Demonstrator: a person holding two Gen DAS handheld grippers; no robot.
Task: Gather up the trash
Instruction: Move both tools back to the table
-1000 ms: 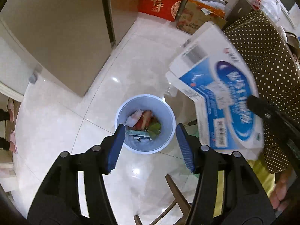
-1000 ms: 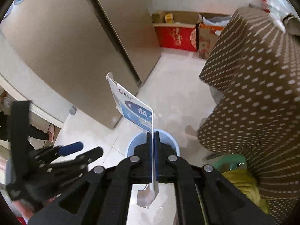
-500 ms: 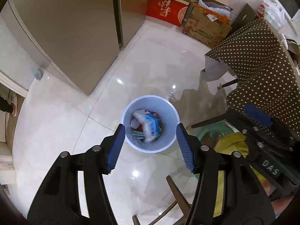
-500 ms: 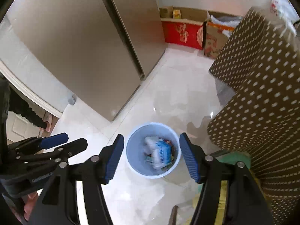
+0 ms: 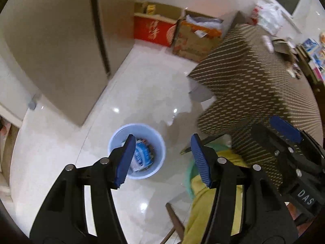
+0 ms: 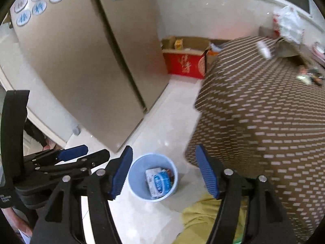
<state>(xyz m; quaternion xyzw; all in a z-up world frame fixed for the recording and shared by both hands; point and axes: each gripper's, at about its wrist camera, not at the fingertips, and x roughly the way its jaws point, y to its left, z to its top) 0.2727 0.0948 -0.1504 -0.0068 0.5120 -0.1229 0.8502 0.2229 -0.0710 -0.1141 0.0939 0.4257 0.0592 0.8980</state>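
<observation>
A light blue trash bin (image 5: 156, 142) stands on the white tiled floor, and also shows in the right wrist view (image 6: 140, 185). A white and blue carton (image 6: 159, 182) lies inside it on other trash; it shows in the left wrist view (image 5: 142, 157) too. My left gripper (image 5: 162, 158) is open and empty, high above the bin. My right gripper (image 6: 163, 172) is open and empty above the bin. Each gripper shows in the other's view, the right (image 5: 284, 134) and the left (image 6: 69, 156).
A table with a brown dotted cloth (image 6: 264, 111) stands right of the bin, with small items and a plastic bag (image 6: 288, 24) on top. A tall beige fridge (image 6: 85, 71) stands left. Cardboard boxes (image 5: 174, 32) line the far wall. A yellow-green cloth (image 5: 205, 203) lies below on a chair.
My right gripper opened and let go of the carton, which fell into the bin. Both grippers have since tilted up, bringing more of the table and far wall into view.
</observation>
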